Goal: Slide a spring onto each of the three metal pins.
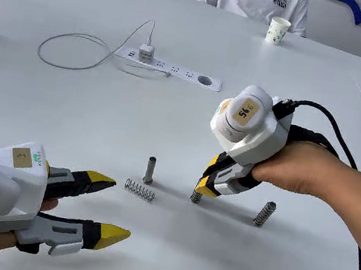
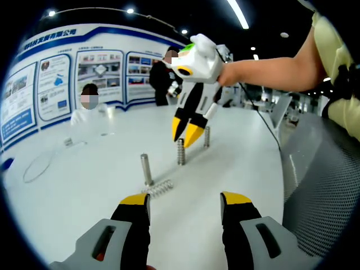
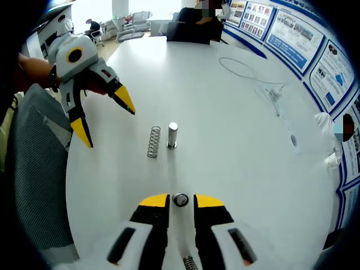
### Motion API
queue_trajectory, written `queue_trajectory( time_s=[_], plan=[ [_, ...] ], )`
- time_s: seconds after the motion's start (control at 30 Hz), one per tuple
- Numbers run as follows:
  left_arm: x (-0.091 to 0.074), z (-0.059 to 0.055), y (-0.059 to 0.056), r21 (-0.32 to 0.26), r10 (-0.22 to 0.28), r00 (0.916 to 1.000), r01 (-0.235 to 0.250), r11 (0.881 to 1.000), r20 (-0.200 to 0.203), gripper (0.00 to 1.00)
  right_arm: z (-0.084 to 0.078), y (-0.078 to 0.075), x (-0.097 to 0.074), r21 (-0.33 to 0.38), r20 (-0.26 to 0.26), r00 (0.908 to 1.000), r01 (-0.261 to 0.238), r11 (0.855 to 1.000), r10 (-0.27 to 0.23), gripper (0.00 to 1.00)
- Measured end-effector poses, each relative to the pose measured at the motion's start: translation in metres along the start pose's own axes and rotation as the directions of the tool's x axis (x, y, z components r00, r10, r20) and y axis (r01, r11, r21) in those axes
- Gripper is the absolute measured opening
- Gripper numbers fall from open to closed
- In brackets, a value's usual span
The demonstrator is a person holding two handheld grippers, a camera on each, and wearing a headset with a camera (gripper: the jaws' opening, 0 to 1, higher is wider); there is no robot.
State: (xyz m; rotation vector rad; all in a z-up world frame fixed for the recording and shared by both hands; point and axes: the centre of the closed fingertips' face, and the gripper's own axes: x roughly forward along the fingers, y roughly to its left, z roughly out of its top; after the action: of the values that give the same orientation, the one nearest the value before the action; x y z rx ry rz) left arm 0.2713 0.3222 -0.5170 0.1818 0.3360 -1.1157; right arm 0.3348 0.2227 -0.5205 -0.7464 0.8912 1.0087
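Head view: the left hand-held gripper (image 1: 109,206) hovers low over the white counter (image 1: 44,119) with its yellow-tipped jaws spread wide and nothing between them. Just ahead of it a loose coiled steel spring (image 1: 139,190) lies on its side beside a bare grey metal pin (image 1: 149,170) that stands upright. The right hand-held gripper (image 1: 206,189) points down at a pin wearing a spring (image 1: 196,196). Another sprung pin (image 1: 264,213) stands further right, so by my reading two of three are done.

Left gripper view: the wide jaws frame the loose coiled steel spring (image 2: 159,188) and the bare grey metal pin (image 2: 146,169). Beyond them the right hand-held gripper (image 2: 185,135) hangs at the top of its pin (image 2: 180,152).

Right gripper view: the jaws stand narrow on either side of that pin's round top (image 3: 180,199). Whether they pinch it I cannot tell.

Risks, as I judge them: the spring on the counter is round and light, so a jaw tip landing off-centre could roll it or flick it away. The bare pin seems to stand free, so a spring brought down at a tilt could catch its rim and topple it. If the right jaws do grip, lifting away could drag that spring up or tip its pin.
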Motion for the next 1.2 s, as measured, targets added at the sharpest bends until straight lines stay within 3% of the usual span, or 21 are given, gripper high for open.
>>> queue_trajectory(
  time_s=[0.2, 0.4, 0.87, 1.2],
  plan=[
    [-0.001, 0.002, -0.001, 0.003, 0.001, 1.0, -0.001, 1.0, 0.002, 0.51, 0.016, 0.004, -0.008, -0.004, 0.045, 0.999, 0.006, 1.0, -0.006, 0.18],
    [-0.003, 0.002, -0.001, 0.008, 0.005, 1.0, -0.005, 1.0, 0.002, 0.51, 0.028, 0.015, -0.005, -0.001, 0.075, 0.9971, -0.011, 1.0, 0.011, 0.18],
    [-0.008, 0.0, 0.002, 0.002, 0.022, 0.9997, -0.022, 1.0, 0.003, 0.51, 0.044, 0.037, 0.025, 0.025, 0.104, 0.9925, -0.066, 0.997, 0.063, 0.17],
    [-0.006, -0.002, 0.003, -0.002, 0.019, 0.9998, -0.019, 1.0, 0.001, 0.51, 0.048, 0.042, 0.046, 0.051, 0.104, 0.9922, -0.075, 0.996, 0.069, 0.17]
  ],
)
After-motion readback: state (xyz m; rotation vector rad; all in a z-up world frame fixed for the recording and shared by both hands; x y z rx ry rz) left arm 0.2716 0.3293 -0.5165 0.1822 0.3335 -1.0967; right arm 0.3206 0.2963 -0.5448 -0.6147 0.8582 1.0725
